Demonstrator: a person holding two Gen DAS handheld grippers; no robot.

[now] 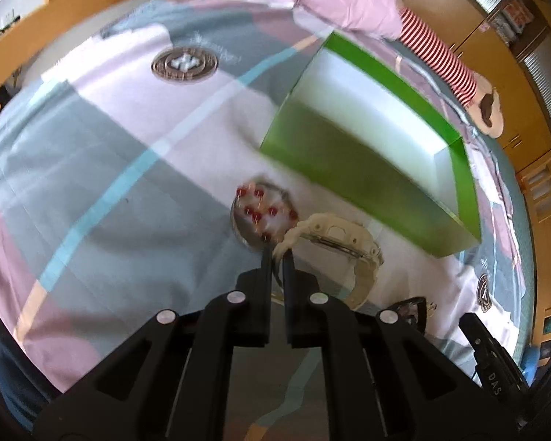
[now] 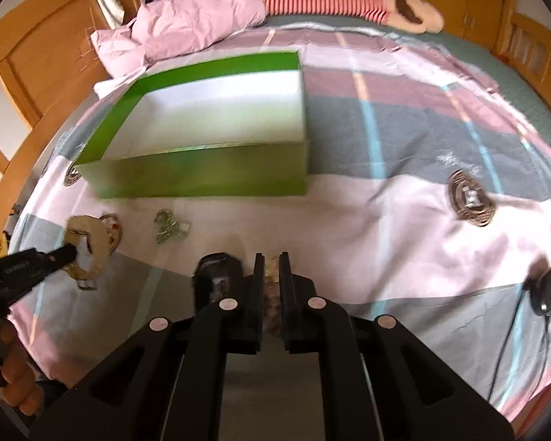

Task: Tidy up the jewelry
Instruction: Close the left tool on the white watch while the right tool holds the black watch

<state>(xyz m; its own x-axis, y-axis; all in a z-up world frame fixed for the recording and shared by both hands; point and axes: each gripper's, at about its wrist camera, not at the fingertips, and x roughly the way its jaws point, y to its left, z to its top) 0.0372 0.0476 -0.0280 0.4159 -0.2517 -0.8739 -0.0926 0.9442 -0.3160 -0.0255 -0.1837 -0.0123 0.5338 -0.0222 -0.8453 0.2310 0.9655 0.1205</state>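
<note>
1. The left tongs (image 1: 277,253) are seen nearly together, clamped on the strap of the cream watch (image 1: 334,242), which is held at their tips over the bed sheet (image 1: 110,183).
2. A round piece with red stones (image 1: 260,213) is found just beyond the same tips, touching the watch.
3. The green box (image 2: 209,125) is seen open on the bed, well beyond both tongs.
4. The right tongs (image 2: 272,268) are closed on a small brownish, blurred item (image 2: 272,294).
5. A silver chain cluster (image 2: 169,228) is left between box and right tongs.

One green box (image 2: 202,180), one watch (image 1: 334,242), two bracelets (image 1: 262,213).
</note>
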